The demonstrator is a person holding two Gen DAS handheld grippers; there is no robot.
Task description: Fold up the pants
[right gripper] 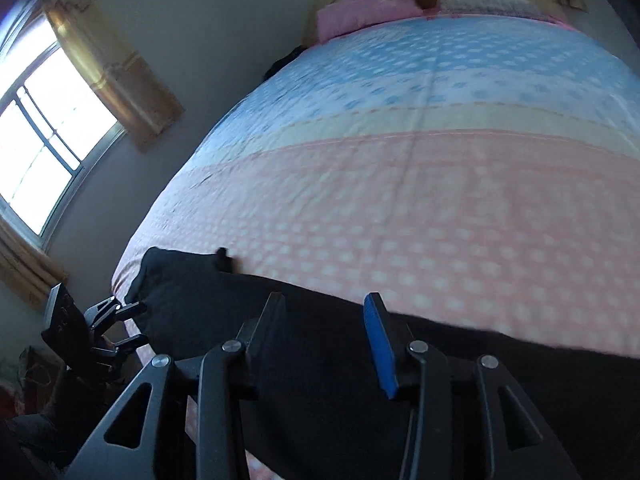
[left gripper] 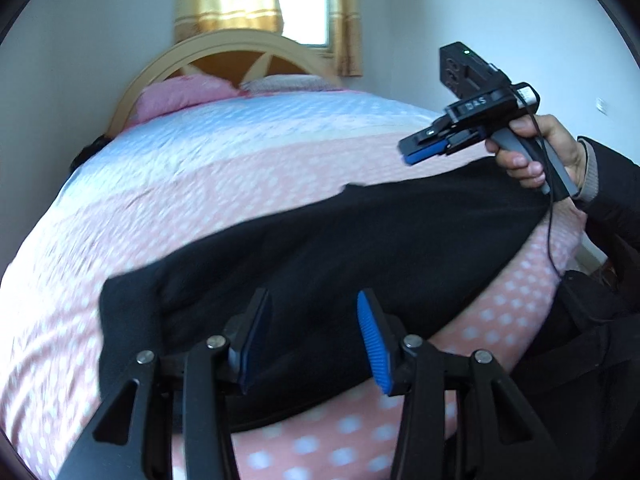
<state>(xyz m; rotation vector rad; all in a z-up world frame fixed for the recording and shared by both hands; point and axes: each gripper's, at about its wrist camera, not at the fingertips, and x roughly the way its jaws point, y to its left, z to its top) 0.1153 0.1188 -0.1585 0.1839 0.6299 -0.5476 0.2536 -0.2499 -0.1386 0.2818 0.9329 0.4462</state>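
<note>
The black pants (left gripper: 320, 256) lie stretched across the near part of the bed, running from lower left to upper right in the left wrist view. My left gripper (left gripper: 312, 320) is open just above their near-left end, empty. My right gripper (left gripper: 416, 152) hangs above the pants' right end, held in a hand; it looks open and empty. In the right wrist view the pants (right gripper: 320, 360) spread along the bottom under my open right gripper (right gripper: 324, 320), and the left gripper (right gripper: 132, 324) shows at their far left end.
The bed (left gripper: 240, 168) has a pink and blue dotted cover (right gripper: 420, 208). Pink pillows (left gripper: 180, 94) lie by the wooden headboard (left gripper: 224, 48). A curtained window (right gripper: 44, 128) is in the wall left of the bed. The person's dark-sleeved arm (left gripper: 608, 200) is at right.
</note>
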